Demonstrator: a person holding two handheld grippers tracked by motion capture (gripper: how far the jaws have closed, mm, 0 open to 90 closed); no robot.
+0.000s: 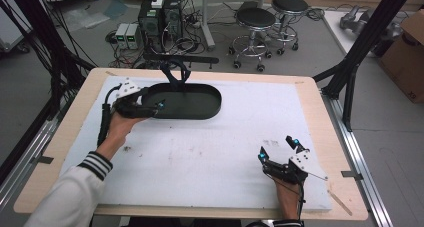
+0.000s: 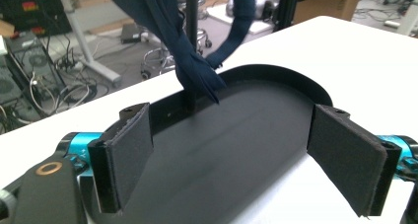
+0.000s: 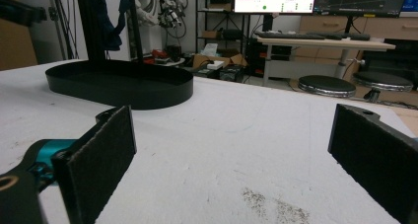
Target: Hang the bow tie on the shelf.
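At the far left of the white table [image 1: 200, 152], the left gripper [image 1: 150, 107] hovered at the near end of a black oval tray [image 1: 200, 104], its jaws spread wide with nothing between the pads. A dark blue cloth [image 2: 192, 61] hung on the upright post [image 2: 191, 36] rising from the tray, well beyond the pads. The right gripper [image 1: 280, 149] rested near the table's right front, jaws likewise apart and empty, far from the tray.
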